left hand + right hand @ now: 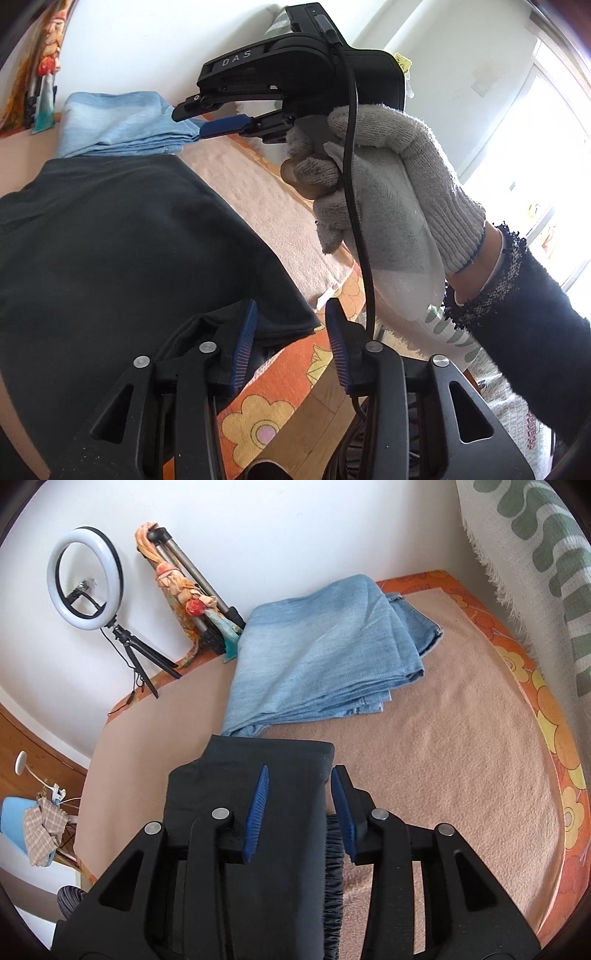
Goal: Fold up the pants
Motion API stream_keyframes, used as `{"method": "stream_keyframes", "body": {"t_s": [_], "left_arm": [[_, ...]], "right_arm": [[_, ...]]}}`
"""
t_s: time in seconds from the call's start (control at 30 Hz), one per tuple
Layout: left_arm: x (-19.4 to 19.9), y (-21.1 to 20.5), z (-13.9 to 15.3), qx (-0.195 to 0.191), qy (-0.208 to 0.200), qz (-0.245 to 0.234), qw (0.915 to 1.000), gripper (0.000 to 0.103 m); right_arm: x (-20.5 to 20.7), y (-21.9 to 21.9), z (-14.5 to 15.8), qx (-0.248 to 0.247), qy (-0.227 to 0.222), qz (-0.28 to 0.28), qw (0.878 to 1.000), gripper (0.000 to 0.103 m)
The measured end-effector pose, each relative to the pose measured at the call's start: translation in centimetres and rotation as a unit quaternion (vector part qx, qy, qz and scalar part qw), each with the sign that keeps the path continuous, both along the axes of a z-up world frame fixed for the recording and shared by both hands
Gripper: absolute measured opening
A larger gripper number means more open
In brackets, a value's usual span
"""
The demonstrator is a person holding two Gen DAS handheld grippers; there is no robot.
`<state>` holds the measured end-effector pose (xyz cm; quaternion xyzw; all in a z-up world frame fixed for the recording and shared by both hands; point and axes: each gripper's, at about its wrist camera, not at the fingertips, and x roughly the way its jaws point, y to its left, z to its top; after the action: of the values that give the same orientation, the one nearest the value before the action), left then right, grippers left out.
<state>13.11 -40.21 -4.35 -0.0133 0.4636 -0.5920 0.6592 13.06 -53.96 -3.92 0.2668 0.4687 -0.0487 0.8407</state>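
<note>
Folded black pants (122, 243) lie on the beige blanket; in the right wrist view they (258, 797) lie right under the fingers, with the gathered waistband (334, 871) showing on the right. My left gripper (291, 325) is open over the pants' near corner and holds nothing. My right gripper (299, 794) is open above the folded pants; in the left wrist view it (210, 116) hangs in the air, held by a gloved hand (384, 173).
A folded pair of light blue jeans (321, 650) lies behind the black pants. The beige blanket (461, 760) covers an orange flowered bed (561, 775). A ring light (86, 579) and a tripod (207, 598) stand by the wall.
</note>
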Motion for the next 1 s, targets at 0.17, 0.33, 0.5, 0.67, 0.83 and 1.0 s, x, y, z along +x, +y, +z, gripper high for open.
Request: {"method": "stream_keyframes", "body": {"t_s": [0.17,0.33,0.5,0.67,0.83,1.0], "left_arm": [[-0.6,5.3,1.3,-0.005,-0.018,0.008,0.9998,0.045],[0.0,12.2,0.5,0.014,-0.025,0.079,0.9965,0.045],[1.5,16.9,-3.0,0.033,0.0,0.131,0.9908,0.045],[4.0,17.1,-4.5,0.019,0.03,0.166,0.9854,0.045],[4.9,17.1,-6.0,0.024,0.064,0.169,0.9833,0.045],[4.6,16.2,-7.0,0.021,0.077,0.151,0.9854,0.045]], "right_arm": [[0.1,3.5,2.6,-0.014,-0.031,0.043,0.999,0.045],[0.7,7.8,2.9,-0.001,-0.037,0.101,0.994,0.045],[2.5,12.1,1.7,0.004,-0.014,0.155,0.988,0.045],[2.4,16.1,0.0,-0.016,0.015,0.202,0.979,0.045],[1.8,17.9,-1.4,-0.012,0.033,0.211,0.977,0.045],[3.8,19.1,-1.4,-0.026,0.045,0.213,0.976,0.049]]}}
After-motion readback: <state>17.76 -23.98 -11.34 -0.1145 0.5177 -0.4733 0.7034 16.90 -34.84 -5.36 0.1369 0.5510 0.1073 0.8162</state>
